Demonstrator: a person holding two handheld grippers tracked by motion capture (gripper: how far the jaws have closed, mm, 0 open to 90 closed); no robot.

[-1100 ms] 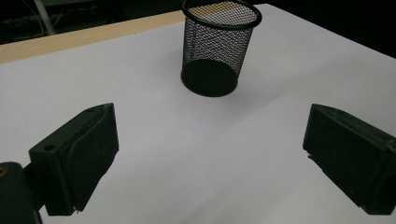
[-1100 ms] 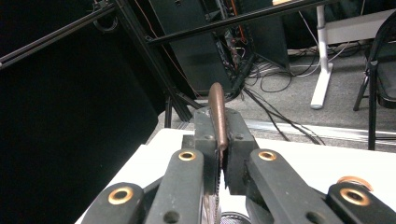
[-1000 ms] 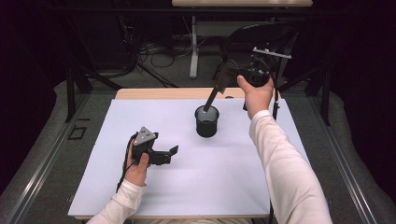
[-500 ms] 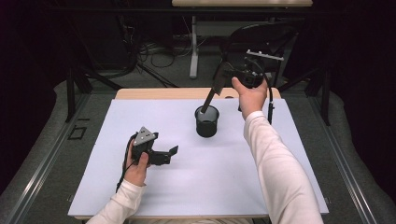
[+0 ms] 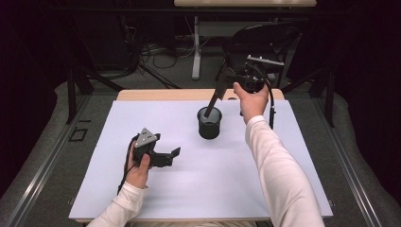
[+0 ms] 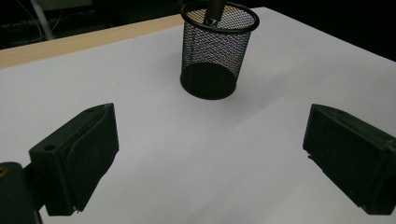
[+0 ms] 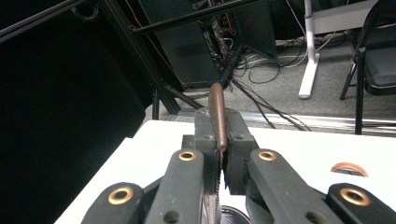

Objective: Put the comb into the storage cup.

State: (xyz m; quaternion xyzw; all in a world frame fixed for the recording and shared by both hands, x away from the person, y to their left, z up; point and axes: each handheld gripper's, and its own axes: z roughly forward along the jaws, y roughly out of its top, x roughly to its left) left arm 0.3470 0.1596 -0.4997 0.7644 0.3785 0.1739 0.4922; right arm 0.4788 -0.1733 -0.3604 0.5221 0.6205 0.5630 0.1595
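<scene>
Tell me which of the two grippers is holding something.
The right gripper, raised over the mesh cup, clamps a dark pen. The left gripper sits open on the table.

Pen (image 5: 215,97) tip inside mesh cup (image 5: 209,124)

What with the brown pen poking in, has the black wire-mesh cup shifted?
No. The black wire-mesh cup sits at the same spot before the table's wooden far edge.

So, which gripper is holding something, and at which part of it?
The right gripper holds a dark pen near its upper end, lower tip inside the mesh cup. The left gripper holds nothing.
</scene>
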